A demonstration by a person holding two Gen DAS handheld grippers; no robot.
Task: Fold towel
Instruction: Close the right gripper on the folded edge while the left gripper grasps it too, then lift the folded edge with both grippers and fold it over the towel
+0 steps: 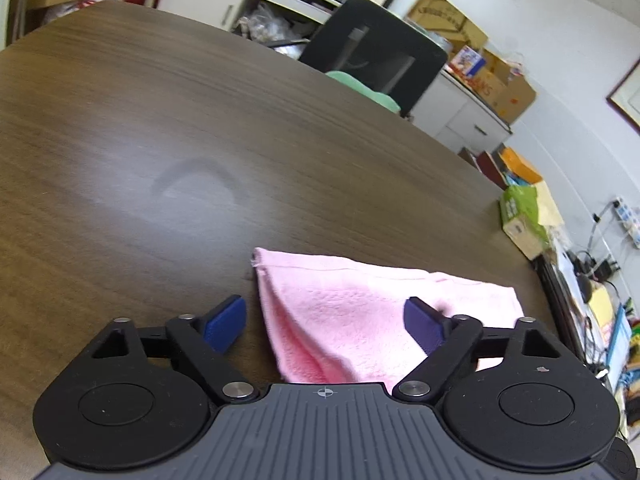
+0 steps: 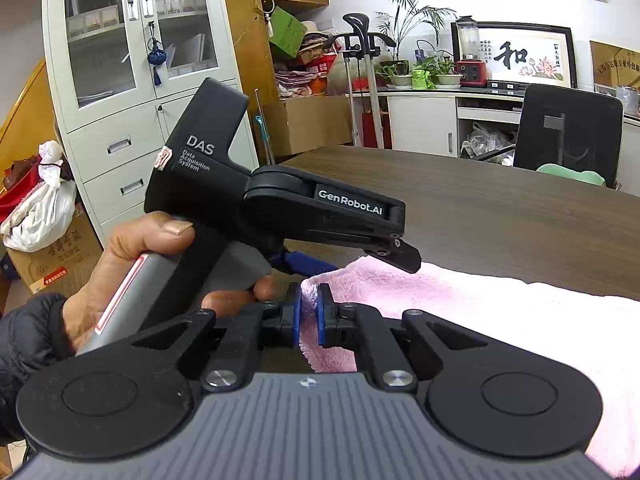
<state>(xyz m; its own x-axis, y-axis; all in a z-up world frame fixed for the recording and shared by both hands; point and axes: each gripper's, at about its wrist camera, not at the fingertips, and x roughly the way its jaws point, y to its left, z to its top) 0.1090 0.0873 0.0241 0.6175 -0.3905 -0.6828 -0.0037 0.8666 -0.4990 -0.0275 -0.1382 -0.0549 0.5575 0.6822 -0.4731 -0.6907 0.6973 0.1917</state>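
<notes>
Two grippers at pink towel (image 1: 360, 312) on desk (image 1: 160, 140). Right gripper (image 2: 308, 316) fingers clamp towel edge. Left gripper (image 1: 324, 320) fingers apart, straddling corner, not gripping. Advise: seat left pads on hem before closing, keep edges aligned.

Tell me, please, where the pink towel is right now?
The pink towel lies on the brown table near its right edge in the left wrist view, one corner pinched by the right gripper.

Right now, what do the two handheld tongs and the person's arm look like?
Both tongs, left and right, have black linkage arms on round black hubs, blue pads and a ribbed grey body. Seen from the right, the left one has a grey handle with a red outline and white lettering reading DAS and GenRobot.AI. The hand comes out of a dark padded sleeve.
</notes>
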